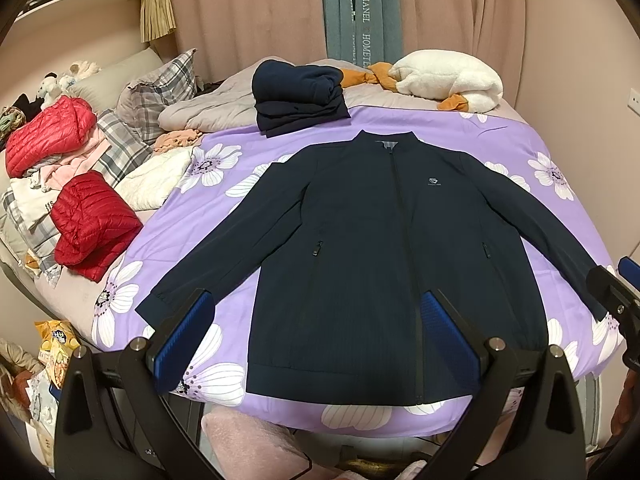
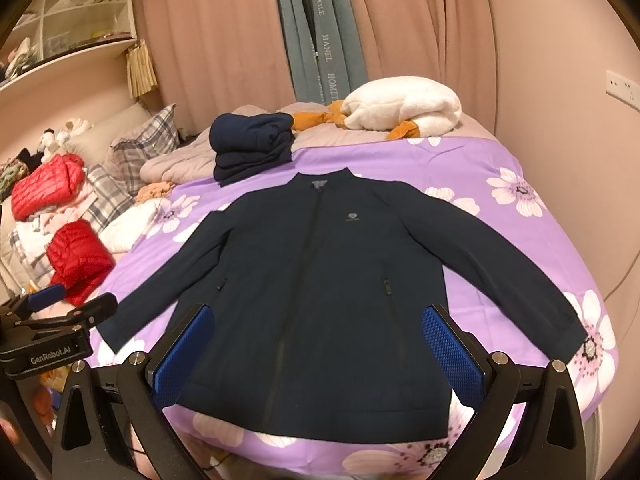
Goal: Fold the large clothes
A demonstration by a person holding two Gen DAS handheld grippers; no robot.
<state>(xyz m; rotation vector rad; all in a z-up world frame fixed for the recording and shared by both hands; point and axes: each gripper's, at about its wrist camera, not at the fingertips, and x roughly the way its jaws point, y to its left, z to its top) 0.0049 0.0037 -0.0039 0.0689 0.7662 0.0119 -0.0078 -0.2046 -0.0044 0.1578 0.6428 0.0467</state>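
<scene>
1. The room is a bedroom with pink curtains (image 1: 248,8) behind a bed (image 1: 520,136) that has a purple sheet with white flowers.
2. A dark blue jacket (image 1: 372,240) lies flat on the sheet, front side up and zipped, with both sleeves spread out to the sides and the collar at the far end.
3. The left tool (image 1: 316,336) hovers above the near hem of the jacket; its two blue pads (image 1: 186,340) stand wide apart and hold nothing.
4. In the left view, the left pad is over the cuff of the left sleeve and the right pad is over the lower front, close to the zipper.
5. The right tool (image 2: 316,352) is also over the near hem, with its pads (image 2: 452,356) wide apart and empty.
6. Each tool shows at the edge of the other tool's view, so they are side by side in front of the jacket.
7. Beyond the collar, far from both tools, sits a stack (image 1: 300,96) of folded dark blue clothes.
8. Farther back and to the right of the stack lies a white plush goose (image 1: 448,80) with orange feet.
9. To the left of the left tool, near the pillows (image 1: 160,88), are two red puffer jackets (image 1: 92,224) and other loose clothes.
</scene>
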